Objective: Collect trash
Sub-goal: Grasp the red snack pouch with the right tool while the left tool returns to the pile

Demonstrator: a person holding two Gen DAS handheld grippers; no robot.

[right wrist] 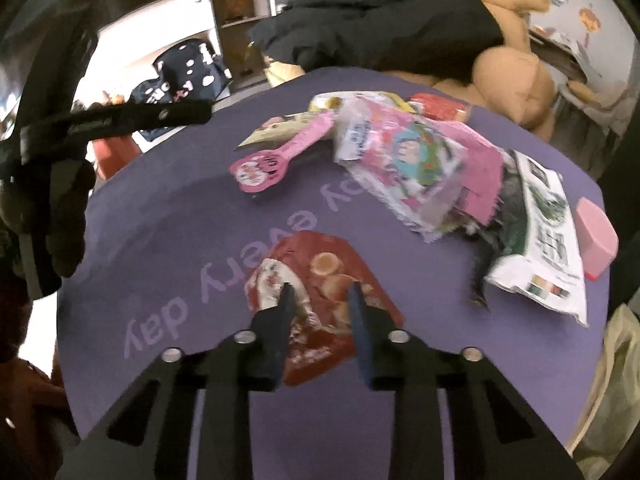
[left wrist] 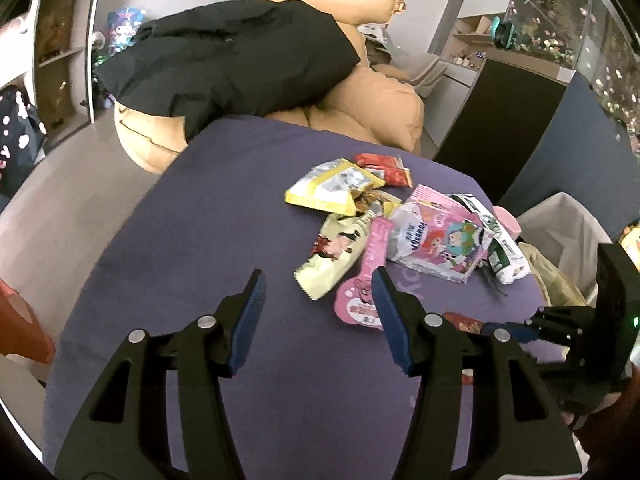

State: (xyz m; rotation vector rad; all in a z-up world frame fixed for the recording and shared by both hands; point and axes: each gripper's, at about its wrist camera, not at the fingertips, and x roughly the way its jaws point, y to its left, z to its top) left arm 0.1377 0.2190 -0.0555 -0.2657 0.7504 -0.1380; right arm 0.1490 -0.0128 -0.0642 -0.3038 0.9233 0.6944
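In the left wrist view, a purple table (left wrist: 248, 240) fills the middle, its near and left part bare, its far edge meeting a tan cushion (left wrist: 376, 108) with a black jacket (left wrist: 224, 56) draped over it. The trash lies in a heap right of centre: a yellow wrapper (left wrist: 332, 188), a red wrapper (left wrist: 384, 168), a pale green wrapper (left wrist: 336, 252), a pink spoon-shaped card (left wrist: 366, 284), a pink cartoon bag (left wrist: 436, 240) and a white and green packet (left wrist: 500, 248). A white bin (left wrist: 560, 232) stands off the table's right edge. The left gripper (left wrist: 320, 304) hovers over the bare purple top, its jaws wide apart and holding nothing, the right fingertip just over the pink card.

In the right wrist view, the table's near half is open, printed with pale lettering. A red snack bag (right wrist: 320, 280) lies flat near the front, apart from the heap behind it. The right gripper (right wrist: 320, 300) is low over this bag, jaws partly spread, fingertips straddling its middle. A pink block (right wrist: 596, 232) sits by the right edge.
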